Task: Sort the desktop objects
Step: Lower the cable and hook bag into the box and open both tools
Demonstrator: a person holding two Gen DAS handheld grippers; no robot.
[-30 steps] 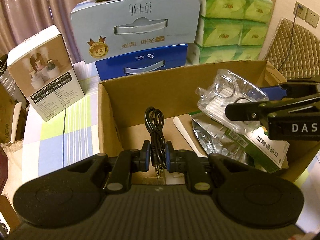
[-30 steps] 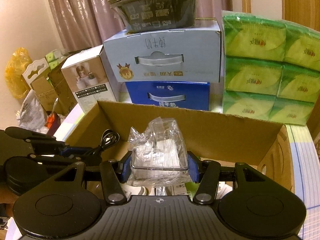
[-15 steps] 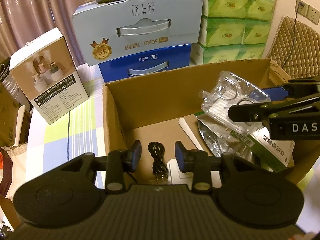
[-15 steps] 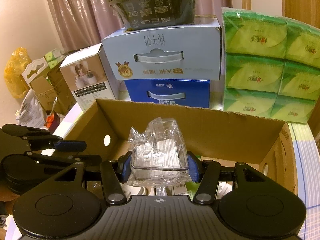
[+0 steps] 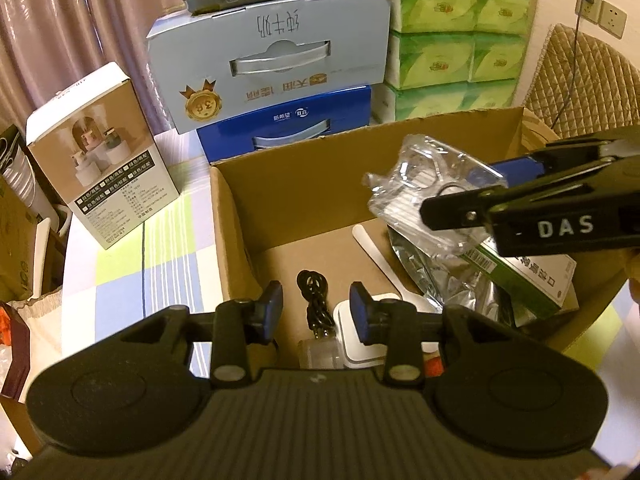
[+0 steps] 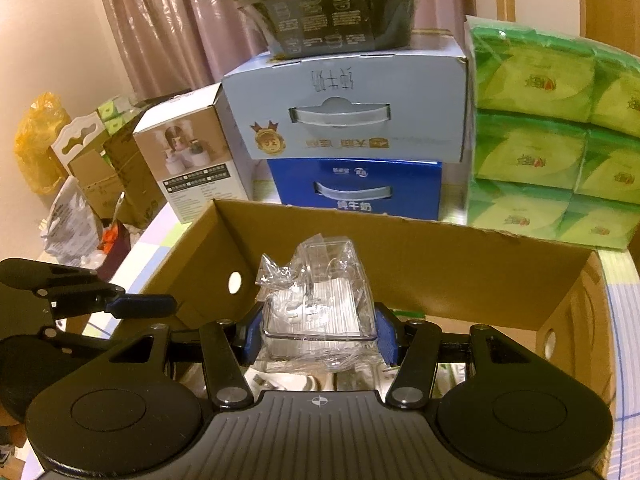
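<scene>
A black audio cable (image 5: 315,300) lies coiled on the floor of the open cardboard box (image 5: 360,142). My left gripper (image 5: 316,312) hangs just above it, open, with nothing between its blue pads. My right gripper (image 6: 319,338) is shut on a clear plastic case wrapped in crinkled film (image 6: 320,312) and holds it over the inside of the box (image 6: 420,236). In the left wrist view the same case (image 5: 420,196) hangs above the right half of the box, with the right gripper's fingers (image 5: 500,208) reaching in from the right.
Inside the box lie a white spatula (image 5: 376,256), a silver foil pouch (image 5: 436,276), a green-and-white packet (image 5: 524,276) and a white square item (image 5: 356,346). Behind it stand stacked milk cartons (image 5: 272,60), green tissue packs (image 5: 456,40) and a product box (image 5: 100,160).
My left gripper opened and let go of the black cable, which dropped onto the box floor. The right gripper kept its hold on the clear case and stayed put.
</scene>
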